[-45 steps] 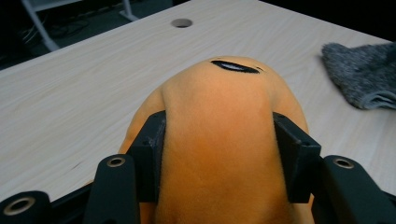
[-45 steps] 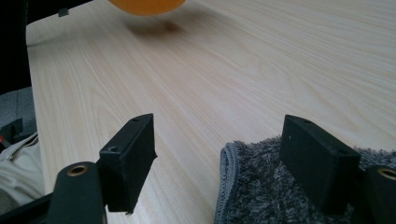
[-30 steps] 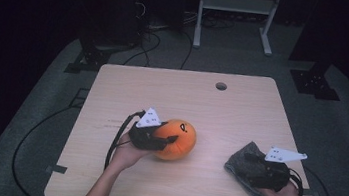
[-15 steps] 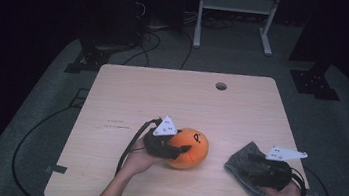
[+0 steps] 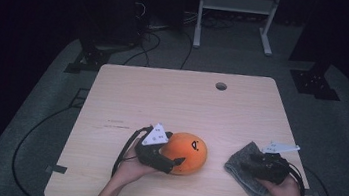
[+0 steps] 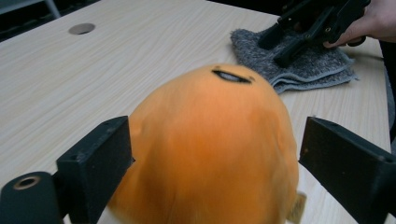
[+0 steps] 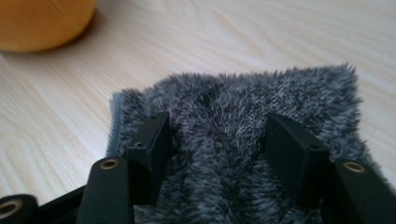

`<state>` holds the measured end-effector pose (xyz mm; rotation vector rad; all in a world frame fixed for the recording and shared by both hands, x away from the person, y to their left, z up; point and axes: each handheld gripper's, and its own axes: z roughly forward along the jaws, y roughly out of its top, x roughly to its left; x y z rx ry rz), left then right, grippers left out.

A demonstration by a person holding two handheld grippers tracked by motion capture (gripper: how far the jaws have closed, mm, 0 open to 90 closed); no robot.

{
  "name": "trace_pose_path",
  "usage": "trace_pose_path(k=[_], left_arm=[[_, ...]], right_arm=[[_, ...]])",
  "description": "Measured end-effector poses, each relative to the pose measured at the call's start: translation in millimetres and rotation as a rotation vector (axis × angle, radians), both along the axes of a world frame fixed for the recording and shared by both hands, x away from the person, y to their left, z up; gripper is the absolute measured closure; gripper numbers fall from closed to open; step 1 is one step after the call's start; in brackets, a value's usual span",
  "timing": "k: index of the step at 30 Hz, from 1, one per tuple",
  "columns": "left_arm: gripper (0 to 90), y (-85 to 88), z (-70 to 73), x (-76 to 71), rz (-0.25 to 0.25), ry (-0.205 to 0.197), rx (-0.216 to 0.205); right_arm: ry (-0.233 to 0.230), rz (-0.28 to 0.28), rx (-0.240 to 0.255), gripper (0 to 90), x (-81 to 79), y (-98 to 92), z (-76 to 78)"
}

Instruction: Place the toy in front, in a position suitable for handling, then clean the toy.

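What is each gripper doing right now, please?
Left gripper: jaws just opened, open around the orange plush toy, not gripping it.
Right gripper: jaws closing, pressed down on the grey cloth, cloth bunched between them.

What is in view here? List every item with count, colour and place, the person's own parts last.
plush toy: one, orange with a small dark mark on top, near edge of the table, between the left fingers.
cloth: one, grey and fuzzy, folded, near right part of the table, under the right gripper.
table: one, light wood, with a round hole near its far edge.
stand: one, white, on the floor behind the table.
left gripper: one, black, jaws just opened, apart from the toy's sides.
right gripper: one, black, jaws just closing, fingers pressed down into the cloth.
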<state>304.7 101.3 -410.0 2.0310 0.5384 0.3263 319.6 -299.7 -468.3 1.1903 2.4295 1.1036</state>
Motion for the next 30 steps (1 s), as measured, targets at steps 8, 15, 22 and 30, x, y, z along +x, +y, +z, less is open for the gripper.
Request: trace_pose_path(k=[8,15,22,30], left_arm=[[5.5,20.1,-8.7,-2.4,0.019,0.013,-0.024],[5.5,18.1,-10.3,-4.8,0.014,0.004,-0.001],[18.1,14.3,-20.0,-0.4,-0.001,0.050,0.058],[29.9,15.9,-25.4,10.1,0.001,0.074,0.028]], right_arm=[[-0.044,0.008,-0.095,58.0,-6.1,7.2,-5.0],[-0.015,-0.009,-0.051,76.9,-4.9,0.9,-2.4],[-0.133,0.069,0.079,77.5,-20.5,7.4,26.1],[-0.221,0.255,0.137,77.5,-35.3,47.5,54.7]])
